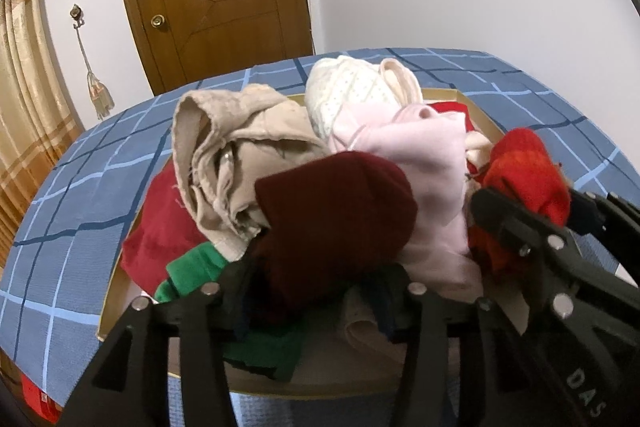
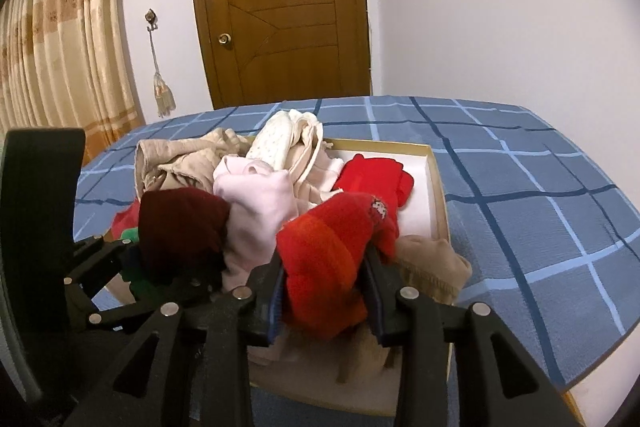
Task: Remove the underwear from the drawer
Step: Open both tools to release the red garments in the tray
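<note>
A soft heap of underwear fills a shallow cardboard drawer (image 2: pixel 436 163) with a pale lining, which sits on a bed covered in a blue checked sheet (image 2: pixel 540 195). At the near end of the heap, the left gripper (image 1: pixel 316 291) has a bunched dark maroon piece (image 1: pixel 336 211) of smooth knit between its black fingers, the cloth bulging up in a rounded lump; the jaws stand part open around it, and whether the pads press on it cannot be told. Just to its right, the right gripper (image 2: pixel 324 291) has a bright red ribbed piece (image 2: pixel 328 251) with a small printed patch wedged between its blue-edged pads, the jaws likewise part open with the fabric filling the gap. Between the two lies a crumpled pale pink piece (image 2: pixel 260 203), and behind it a wrinkled beige one (image 1: pixel 224 147) with frayed seams and a white dotted one (image 1: pixel 348 87). A flat red piece (image 2: pixel 372 175) lies at the right of the drawer, a green one (image 1: pixel 188 267) pokes out at the near left, and a tan one (image 2: pixel 432 259) hangs over the near right rim. Beyond the bed stand a brown wooden door (image 2: pixel 280 7), a white wall, striped cream curtains (image 2: pixel 52 47) at the left, and a tassel (image 2: pixel 162 95) hanging from a wall hook.
</note>
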The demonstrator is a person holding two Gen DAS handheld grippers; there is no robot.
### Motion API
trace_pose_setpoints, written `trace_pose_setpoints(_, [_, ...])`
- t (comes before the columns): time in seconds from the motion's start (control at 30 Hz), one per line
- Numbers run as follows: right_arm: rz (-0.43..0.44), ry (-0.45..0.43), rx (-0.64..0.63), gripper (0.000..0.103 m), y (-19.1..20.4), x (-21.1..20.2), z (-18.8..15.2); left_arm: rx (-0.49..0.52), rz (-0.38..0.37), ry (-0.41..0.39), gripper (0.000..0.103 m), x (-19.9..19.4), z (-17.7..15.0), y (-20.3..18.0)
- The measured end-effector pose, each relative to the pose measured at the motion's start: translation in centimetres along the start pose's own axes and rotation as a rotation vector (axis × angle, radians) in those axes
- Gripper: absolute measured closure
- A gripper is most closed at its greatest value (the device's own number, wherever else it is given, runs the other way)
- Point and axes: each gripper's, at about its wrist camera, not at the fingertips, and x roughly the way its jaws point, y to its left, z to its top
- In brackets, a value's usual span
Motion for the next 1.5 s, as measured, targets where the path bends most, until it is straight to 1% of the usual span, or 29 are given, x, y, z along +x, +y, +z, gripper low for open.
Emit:
trace_pose_setpoints(0.07, [0.036,0.000,0.012,0.052,-0.2,0.2,0.1,-0.005,0.004,-0.005,0.053,0.1,0.0,-0.1])
trace_pose_setpoints(0.1, [0.044,0.000,0.014,0.052,-0.3,0.3,0.1,-0.002,0.008,-0.007,0.053,0.2,0.0,-0.2])
trace_pose_setpoints(0.27, [-0.009,0.030,-0.044,0.050,0.7,1.4,0.6,0.005,0.037,-0.006,0.051,0.4,0.0,-0.8])
trace_pose_setpoints(0.33, [-0.007,0.033,-0.041,0.048,0.8,1.4,0.8,0.002,0.031,-0.003,0.050,0.2,0.1,-0.9])
trace_pose_setpoints(0.53, [0.091,-0.014,0.061,0.047,-0.3,-0.3,0.9,-0.013,0.005,0.003,0.047,-0.3,0.0,-0.4])
trace_pose_setpoints(0.7, [0.121,-0.059,0.090,0.047,-0.4,-1.7,0.9,-0.034,-0.016,-0.002,0.043,-1.0,-0.1,0.0])
trace_pose_setpoints(0.77, [0.130,-0.084,0.097,0.047,-0.4,-2.4,1.0,-0.037,-0.022,0.003,0.040,-1.1,0.0,0.1])
trace_pose_setpoints(0.9, [0.136,-0.142,0.124,0.047,-0.6,-3.8,0.9,-0.037,-0.030,0.007,0.038,-1.3,0.0,0.3])
trace_pose_setpoints(1.0, [0.143,-0.153,0.155,0.047,-0.9,-4.2,0.7,-0.052,-0.042,-0.027,0.026,-2.3,-0.2,0.7])
trace_pose_setpoints(1.07, [0.160,-0.163,0.173,0.047,-1.1,-4.3,0.3,-0.070,-0.047,-0.057,0.000,-3.2,-0.5,1.1])
trace_pose_setpoints(1.13, [0.169,-0.181,0.176,0.047,-1.1,-4.6,-0.1,-0.079,-0.031,-0.105,0.001,-4.3,-0.8,1.2])
trace_pose_setpoints(1.17, [0.174,-0.187,0.176,0.046,-1.2,-4.7,-0.2,-0.068,-0.025,-0.123,0.001,-4.9,-0.9,1.2])
trace_pose_setpoints(1.2, [0.177,-0.194,0.174,0.042,-1.1,-4.9,-0.4,-0.058,-0.021,-0.127,0.001,-5.1,-0.9,1.1])
trace_pose_setpoints(1.27, [0.164,-0.205,0.170,0.036,-0.9,-5.2,-0.7,-0.052,-0.009,-0.116,0.001,-5.1,-0.9,1.1])
trace_pose_setpoints(1.5, [0.150,-0.209,0.185,0.036,-1.1,-5.7,-1.4,-0.085,-0.002,-0.085,0.001,-4.5,-1.5,2.1])
